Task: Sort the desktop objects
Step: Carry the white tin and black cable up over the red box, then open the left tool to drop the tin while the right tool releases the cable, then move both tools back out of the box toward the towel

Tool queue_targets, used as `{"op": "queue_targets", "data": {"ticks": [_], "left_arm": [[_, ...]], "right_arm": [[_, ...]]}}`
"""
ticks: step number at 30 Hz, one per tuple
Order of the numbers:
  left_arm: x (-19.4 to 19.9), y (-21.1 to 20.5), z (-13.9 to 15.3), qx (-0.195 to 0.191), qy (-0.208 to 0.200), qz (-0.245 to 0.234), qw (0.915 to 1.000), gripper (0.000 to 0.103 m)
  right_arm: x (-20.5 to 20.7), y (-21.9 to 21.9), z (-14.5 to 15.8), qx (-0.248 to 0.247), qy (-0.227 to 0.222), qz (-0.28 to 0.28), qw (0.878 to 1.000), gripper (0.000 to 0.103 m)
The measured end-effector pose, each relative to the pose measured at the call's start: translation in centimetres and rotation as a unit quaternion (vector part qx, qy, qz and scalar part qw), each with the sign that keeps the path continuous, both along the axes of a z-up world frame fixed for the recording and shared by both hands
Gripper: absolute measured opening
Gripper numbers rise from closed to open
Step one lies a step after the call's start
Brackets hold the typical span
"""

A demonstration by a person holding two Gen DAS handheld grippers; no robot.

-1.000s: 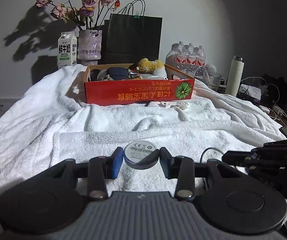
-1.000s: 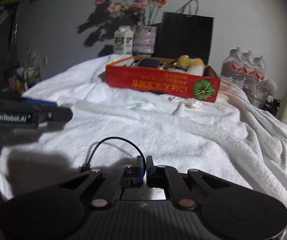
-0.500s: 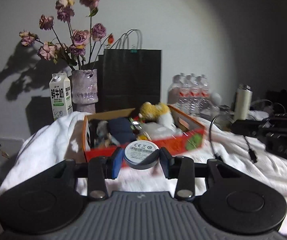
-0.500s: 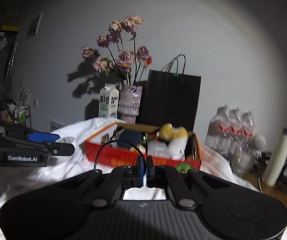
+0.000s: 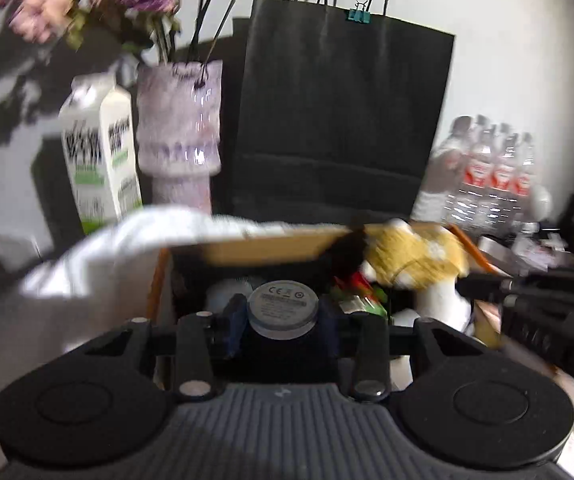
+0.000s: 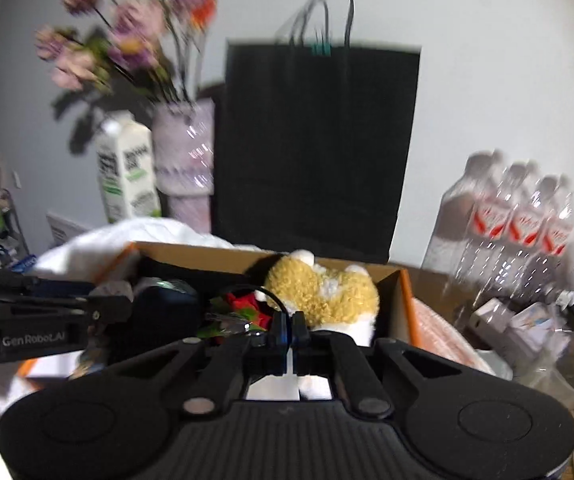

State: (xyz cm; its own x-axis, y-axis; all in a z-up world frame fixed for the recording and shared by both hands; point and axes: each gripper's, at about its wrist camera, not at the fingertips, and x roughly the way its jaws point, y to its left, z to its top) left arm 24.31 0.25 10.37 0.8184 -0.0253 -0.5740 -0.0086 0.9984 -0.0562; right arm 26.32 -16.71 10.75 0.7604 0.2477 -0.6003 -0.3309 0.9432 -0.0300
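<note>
We count one cardboard box (image 5: 271,248), one black paper bag (image 5: 339,120), one milk carton (image 5: 101,152), one vase (image 5: 183,128) of flowers, and one pack of water bottles (image 5: 487,168) at the right edge, at least three red labels showing; inside the box we see one yellow plush toy (image 6: 327,292) and one dark blue item (image 6: 163,312).

In the left wrist view, the left gripper (image 5: 283,314) sits at lower centre, its jaws partly open and pressed on one round grey disc (image 5: 283,308) with a printed label; the disc hangs over the box's interior.

In the right wrist view, the right gripper (image 6: 289,326) has its jaws fully closed on the plug end of one thin black cable (image 6: 273,298), which loops up above the fingertips, in front of the plush toy.

Compared with a second ago, both grippers have travelled from the near white towel (image 5: 99,264) up to the box; the box and bag now fill the middle of each frame, and the grips are unchanged.

Both views are motion-blurred; the carton's print is unreadable, the box's red front is hidden behind the grippers, the flowers are cut off at the top, and small items in the box are hard to name.
</note>
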Motion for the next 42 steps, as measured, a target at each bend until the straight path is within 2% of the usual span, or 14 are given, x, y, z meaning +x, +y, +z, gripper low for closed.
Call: {"op": "queue_targets", "data": {"ticks": [5, 7, 8, 9, 11, 13, 15, 20, 26, 28, 33, 37, 39, 42], "left_arm": [[5.1, 1.4, -1.7, -0.01, 0.044, -0.018, 0.9988, 0.042], [5.5, 1.6, -1.7, -0.004, 0.036, -0.01, 0.9993, 0.062], [5.5, 1.8, -1.5, -0.007, 0.029, -0.013, 0.9995, 0.077], [5.5, 1.8, -1.2, -0.011, 0.026, -0.016, 0.9995, 0.084], [5.8, 2.0, -0.6, -0.011, 0.036, -0.015, 0.9992, 0.092], [6.2, 2.2, 0.0, -0.002, 0.049, 0.0, 0.9988, 0.101], [5.9, 2.4, 0.5, 0.004, 0.061, 0.027, 0.9978, 0.102], [3.3, 3.5, 0.9, -0.004, 0.101, 0.07, 0.9924, 0.103], [-2.1, 1.9, 1.3, 0.047, 0.084, 0.078, 0.9923, 0.103], [-3.8, 1.4, 1.5, 0.05, 0.082, 0.072, 0.9928, 0.103], [-10.0, 0.8, 1.9, 0.021, 0.038, 0.044, 0.9981, 0.103], [-16.3, 0.3, 1.1, 0.036, 0.022, 0.014, 0.999, 0.103], [-20.0, 0.7, 0.8, 0.022, 0.006, -0.005, 0.9997, 0.103], [-25.7, 1.4, -0.4, 0.0, -0.034, 0.001, 0.9994, 0.103]], "right_arm": [[4.0, 1.9, -2.2, -0.032, 0.05, -0.021, 0.998, 0.005], [4.7, 1.7, -2.0, -0.023, 0.056, -0.023, 0.998, 0.016], [5.1, 1.6, -1.8, -0.019, 0.058, -0.026, 0.998, 0.023], [5.3, 1.4, -1.5, -0.013, 0.059, -0.028, 0.998, 0.037], [5.6, 0.7, -0.6, 0.004, 0.058, -0.027, 0.998, 0.041], [5.9, 0.4, 0.2, 0.009, 0.073, -0.029, 0.997, 0.063], [5.7, 0.2, 0.8, 0.009, 0.08, -0.03, 0.996, 0.071], [3.5, -0.2, 1.7, -0.006, 0.084, -0.023, 0.996, 0.078], [-0.4, -1.7, 1.9, -0.003, 0.077, -0.016, 0.997, 0.081], [-2.0, -2.4, 1.8, 0.01, 0.073, -0.013, 0.997, 0.082], [-7.1, -4.1, 1.4, 0.034, 0.045, -0.004, 0.998, 0.086], [-12.3, -5.0, 0.5, 0.025, 0.024, -0.001, 0.999, 0.086], [-15.8, -5.8, 0.3, 0.039, 0.007, 0.008, 0.999, 0.087], [-21.3, -7.3, -0.5, 0.074, -0.023, 0.039, 0.996, 0.096]]}}
